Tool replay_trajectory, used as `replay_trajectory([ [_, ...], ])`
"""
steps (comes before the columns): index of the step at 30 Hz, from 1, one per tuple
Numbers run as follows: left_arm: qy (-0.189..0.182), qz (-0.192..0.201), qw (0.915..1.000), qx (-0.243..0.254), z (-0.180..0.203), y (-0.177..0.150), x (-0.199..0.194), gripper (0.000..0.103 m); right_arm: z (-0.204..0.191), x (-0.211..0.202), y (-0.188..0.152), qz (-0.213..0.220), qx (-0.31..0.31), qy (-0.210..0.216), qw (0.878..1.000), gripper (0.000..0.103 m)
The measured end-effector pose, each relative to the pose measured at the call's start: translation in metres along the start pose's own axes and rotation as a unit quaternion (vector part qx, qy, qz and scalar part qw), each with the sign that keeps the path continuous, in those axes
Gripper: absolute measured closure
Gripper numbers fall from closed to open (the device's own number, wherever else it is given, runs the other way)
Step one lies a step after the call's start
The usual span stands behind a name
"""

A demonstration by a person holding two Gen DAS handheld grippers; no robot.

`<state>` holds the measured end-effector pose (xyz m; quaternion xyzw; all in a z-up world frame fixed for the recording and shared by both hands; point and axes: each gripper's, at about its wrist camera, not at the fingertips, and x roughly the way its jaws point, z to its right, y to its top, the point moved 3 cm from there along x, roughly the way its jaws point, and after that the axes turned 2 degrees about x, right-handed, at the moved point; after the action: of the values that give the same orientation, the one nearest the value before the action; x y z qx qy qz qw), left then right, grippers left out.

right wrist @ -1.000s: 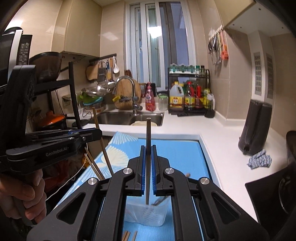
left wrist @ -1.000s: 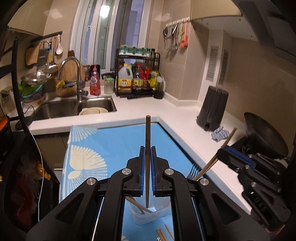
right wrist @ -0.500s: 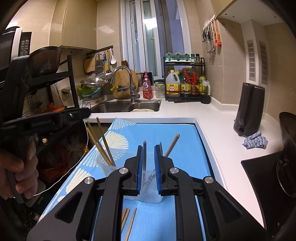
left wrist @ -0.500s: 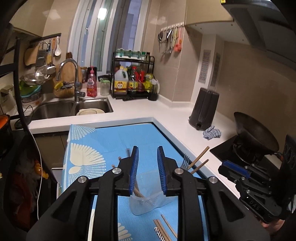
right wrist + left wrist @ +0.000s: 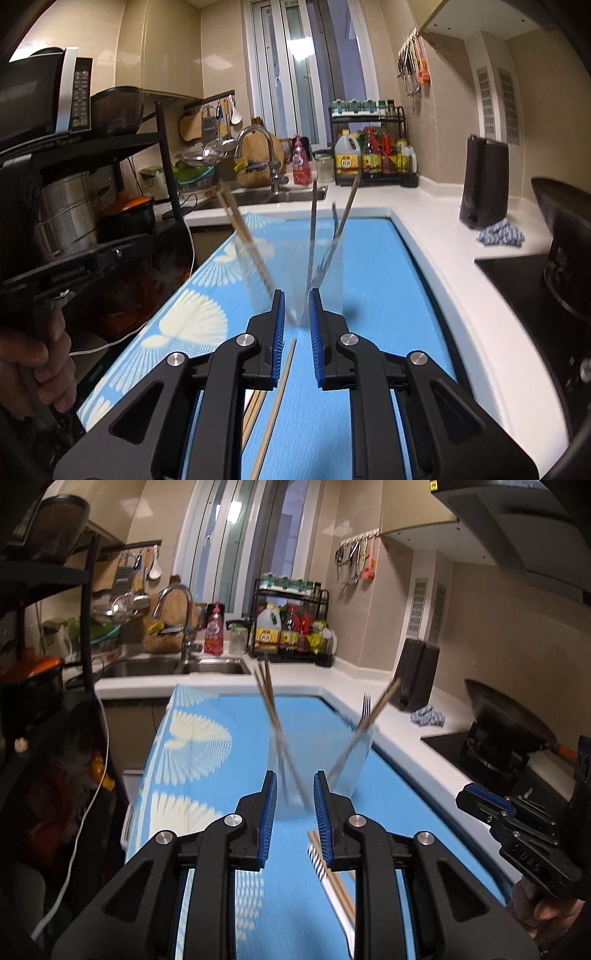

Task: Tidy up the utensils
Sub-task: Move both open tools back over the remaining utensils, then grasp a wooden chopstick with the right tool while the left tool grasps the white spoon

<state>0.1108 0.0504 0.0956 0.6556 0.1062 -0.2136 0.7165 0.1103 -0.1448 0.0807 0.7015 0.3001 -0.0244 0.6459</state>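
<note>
Clear plastic cup (image 5: 321,768) standing upright on the blue mat (image 5: 229,716) with white fan prints, just ahead of both grippers, blurred by motion. Inside, leaning left, 2 wooden chopsticks (image 5: 267,701); leaning right, another chopstick (image 5: 380,705) with a metal fork (image 5: 365,710) just beside it, tines up.

Left gripper (image 5: 294,808): blue-padded jaws spread, pinching nothing, low over the mat. Flat on the mat under its right finger, a pair of loose chopsticks (image 5: 336,882) beside a white striped piece, too blurred to identify. Far right of the same view, the right gripper seen from the side, with "DAS" readable on its black body; jaw gap not clear from that angle.

From the right wrist view, right gripper (image 5: 296,325): jaws likewise parted, gripping nothing, cup (image 5: 295,266) straight ahead. Visible here only: a lone chopstick (image 5: 279,398) lying on the mat between the fingers, more sticks at its left, and a microwave (image 5: 44,96) on the black shelf. At far left, a hand (image 5: 33,373) holding the left gripper, side lettering too smeared to read.

Yellow oil jug (image 5: 347,158) on the rack, label unreadable.
</note>
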Motion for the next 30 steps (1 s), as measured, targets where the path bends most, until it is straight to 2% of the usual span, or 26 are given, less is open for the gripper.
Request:
replay_trajectory([
  [6,0.017,-0.027,0.9994,-0.015,0.006,-0.071,0.004,0.082,-0.004,0.007,-0.065,-0.054,0.034,0.012,0.998,0.091],
  [11,0.024,-0.052,0.9977,-0.037,0.007,-0.111,0.003,0.084,-0.013,0.011,-0.095,-0.081,0.031,0.013,0.996,0.089],
  [17,0.015,-0.069,0.9966,-0.043,0.014,-0.135,0.0,0.084,-0.024,0.02,-0.122,-0.114,0.015,0.007,0.993,0.088],
  [22,-0.015,-0.087,0.9946,-0.054,0.026,-0.145,0.007,0.084,-0.027,0.029,-0.135,-0.143,-0.001,-0.005,0.99,0.088],
  [24,-0.026,-0.094,0.9934,-0.06,0.031,-0.146,0.01,0.084,-0.024,0.028,-0.136,-0.145,-0.002,-0.013,0.989,0.088],
  [27,-0.042,-0.113,0.9896,-0.078,0.034,-0.149,0.019,0.084,-0.017,0.027,-0.136,-0.147,0.005,-0.017,0.989,0.097],
  [30,-0.05,-0.125,0.9873,-0.085,0.04,-0.153,0.023,0.084,-0.012,0.023,-0.135,-0.142,0.011,-0.025,0.989,0.097],
])
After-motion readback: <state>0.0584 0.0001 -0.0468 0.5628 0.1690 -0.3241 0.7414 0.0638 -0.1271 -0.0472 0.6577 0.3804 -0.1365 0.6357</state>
